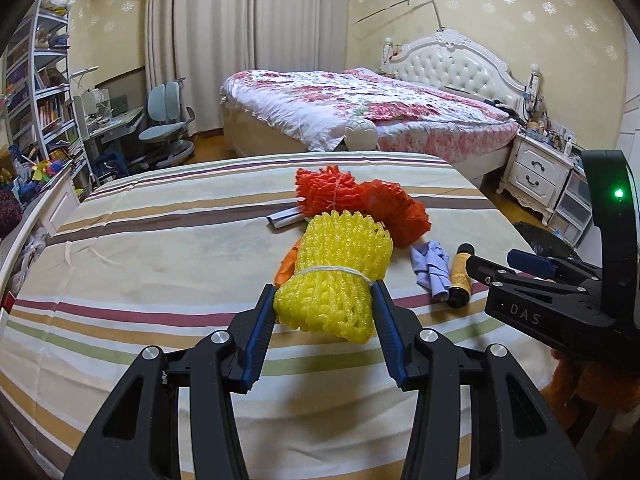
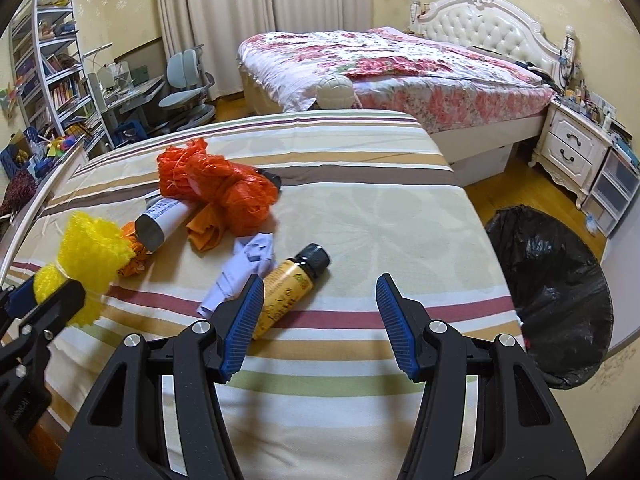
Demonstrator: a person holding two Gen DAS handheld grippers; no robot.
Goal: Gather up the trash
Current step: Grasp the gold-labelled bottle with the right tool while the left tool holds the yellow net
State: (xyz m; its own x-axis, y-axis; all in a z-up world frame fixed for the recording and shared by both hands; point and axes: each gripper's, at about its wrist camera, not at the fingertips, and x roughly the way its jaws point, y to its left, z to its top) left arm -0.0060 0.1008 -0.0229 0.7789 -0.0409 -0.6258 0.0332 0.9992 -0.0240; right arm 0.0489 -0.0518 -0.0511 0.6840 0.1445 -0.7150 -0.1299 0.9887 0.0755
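The left gripper [image 1: 324, 304] pinched a yellow foam net [image 1: 334, 276] between its blue pads, lifted off the striped bedcover [image 1: 160, 264]. Beyond lay an orange mesh bag [image 1: 360, 200], crumpled purple paper [image 1: 430, 268] and a small bottle [image 1: 460, 276]; the right gripper [image 1: 532, 276] hovered beside them.

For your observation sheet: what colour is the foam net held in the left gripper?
Yellow foam net; clearest in the left wrist view.

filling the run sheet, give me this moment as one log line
left gripper: shut on yellow foam net | right gripper: open, empty | bottle: on striped bed | black trash bag: on floor
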